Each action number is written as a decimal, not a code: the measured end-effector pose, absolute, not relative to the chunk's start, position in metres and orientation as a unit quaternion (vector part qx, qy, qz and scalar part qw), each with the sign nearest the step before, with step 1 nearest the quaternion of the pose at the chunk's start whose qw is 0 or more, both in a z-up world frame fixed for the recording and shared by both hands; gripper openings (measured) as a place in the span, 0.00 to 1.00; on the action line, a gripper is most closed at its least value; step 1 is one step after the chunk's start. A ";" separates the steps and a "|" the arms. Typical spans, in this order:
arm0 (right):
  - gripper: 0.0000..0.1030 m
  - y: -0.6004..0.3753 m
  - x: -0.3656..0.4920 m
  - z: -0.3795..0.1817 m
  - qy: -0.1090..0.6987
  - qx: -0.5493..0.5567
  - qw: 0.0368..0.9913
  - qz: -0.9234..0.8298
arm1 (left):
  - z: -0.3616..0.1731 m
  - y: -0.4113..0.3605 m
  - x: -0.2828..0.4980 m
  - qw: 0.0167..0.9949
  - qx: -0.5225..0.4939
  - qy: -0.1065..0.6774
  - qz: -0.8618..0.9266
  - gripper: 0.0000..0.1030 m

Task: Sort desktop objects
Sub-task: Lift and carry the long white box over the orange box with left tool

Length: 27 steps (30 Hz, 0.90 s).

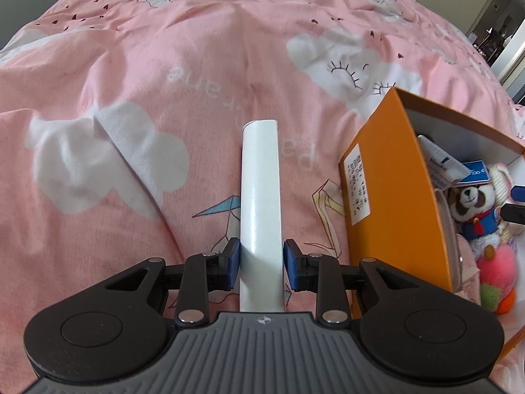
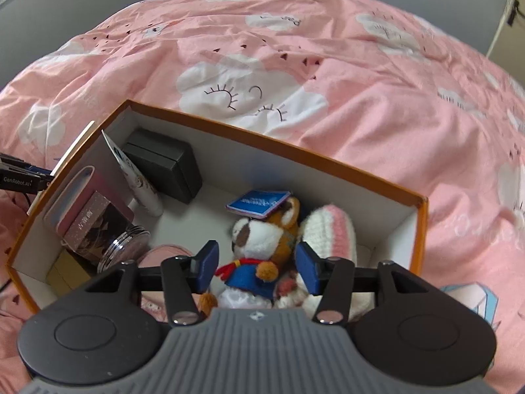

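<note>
Already clamped: the left gripper (image 1: pixel 262 264) holds the white tube (image 1: pixel 261 203), with the orange box (image 1: pixel 387 197) off to its right

Between the left blue pads (image 1: pixel 233 262) the tube runs straight ahead along the fingers, long axis pointing away over the pink duvet (image 1: pixel 164 65), the pads pressing its near end; the box lies beside the right jaw, so the likely next move is a sideways carry. Over the box interior, the right gripper (image 2: pixel 259 267) stands with jaws apart, gripping nothing, the plush toy (image 2: pixel 259 249) lying loose just beyond them
</note>
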State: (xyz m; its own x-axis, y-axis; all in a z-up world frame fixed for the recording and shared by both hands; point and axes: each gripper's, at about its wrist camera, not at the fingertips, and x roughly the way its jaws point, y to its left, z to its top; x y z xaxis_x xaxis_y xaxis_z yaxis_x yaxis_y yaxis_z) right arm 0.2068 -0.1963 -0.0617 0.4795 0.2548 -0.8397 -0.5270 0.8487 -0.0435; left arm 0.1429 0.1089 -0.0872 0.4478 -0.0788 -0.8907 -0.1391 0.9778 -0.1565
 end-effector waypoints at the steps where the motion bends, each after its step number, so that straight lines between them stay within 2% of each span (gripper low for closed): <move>1: 0.54 -0.193 0.207 -0.064 0.458 -0.153 0.845 0.229 | -0.088 0.107 0.143 0.845 -0.100 0.525 0.019 0.32; 12: 0.54 -0.192 0.190 -0.071 0.453 -0.119 0.855 0.222 | -0.090 0.105 0.137 0.851 -0.112 0.513 0.022 0.31; 27: 0.54 -0.202 0.154 -0.033 0.383 -0.037 0.903 0.190 | 0.011 0.086 0.086 0.905 -0.142 0.401 -0.018 0.31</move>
State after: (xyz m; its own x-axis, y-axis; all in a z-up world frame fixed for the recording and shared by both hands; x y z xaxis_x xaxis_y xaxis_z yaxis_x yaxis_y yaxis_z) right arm 0.1535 -0.2024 -0.0331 0.6350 0.3150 -0.7054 -0.3718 0.9250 0.0784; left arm 0.0857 0.0864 0.0110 0.6771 -0.1468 -0.7211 -0.0812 0.9590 -0.2715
